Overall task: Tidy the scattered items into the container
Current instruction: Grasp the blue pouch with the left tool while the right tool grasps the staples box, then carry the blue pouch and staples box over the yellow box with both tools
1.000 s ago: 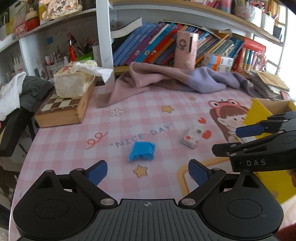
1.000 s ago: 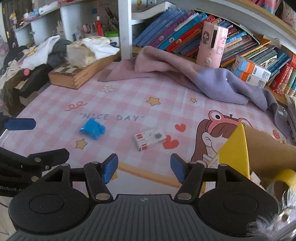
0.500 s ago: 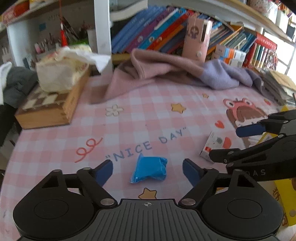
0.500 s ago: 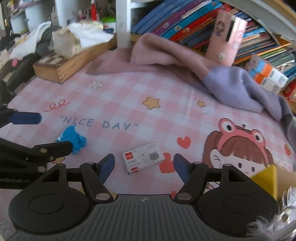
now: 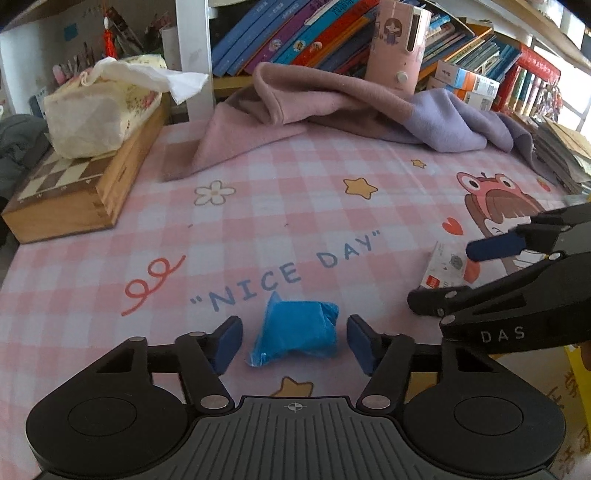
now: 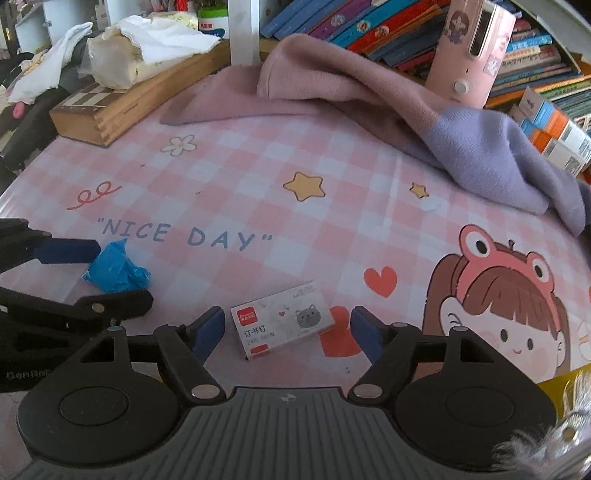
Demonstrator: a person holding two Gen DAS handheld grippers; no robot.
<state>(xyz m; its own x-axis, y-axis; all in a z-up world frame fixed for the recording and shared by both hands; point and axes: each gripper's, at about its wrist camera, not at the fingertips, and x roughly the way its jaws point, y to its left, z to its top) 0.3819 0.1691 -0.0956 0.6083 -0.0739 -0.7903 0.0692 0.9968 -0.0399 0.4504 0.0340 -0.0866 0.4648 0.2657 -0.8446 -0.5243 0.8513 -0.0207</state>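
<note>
A crumpled blue plastic packet (image 5: 297, 332) lies on the pink checked tablecloth between the jaws of my left gripper (image 5: 294, 341); the jaws are closing, with small gaps still on both sides. The packet (image 6: 114, 271) also shows at left in the right wrist view. A small white staple box (image 6: 281, 319) with a red corner and a cat picture lies flat between the jaws of my right gripper (image 6: 288, 330), which are opening and stand clear of it. The box (image 5: 441, 267) also shows half hidden behind the right gripper's fingers (image 5: 495, 247). A yellow container (image 5: 576, 391) edge shows at the right.
A pink and purple cloth (image 5: 332, 107) is heaped at the back, before a shelf of books (image 5: 295, 33). A wooden chess box (image 5: 74, 192) with a tissue pack (image 5: 99, 110) stands at the back left. A pink cylinder (image 6: 476, 48) stands by the books.
Both grippers came forward and down over their items. The left jaws narrowed around the blue packet; the right jaws widened around the staple box. Neither item has shifted.
</note>
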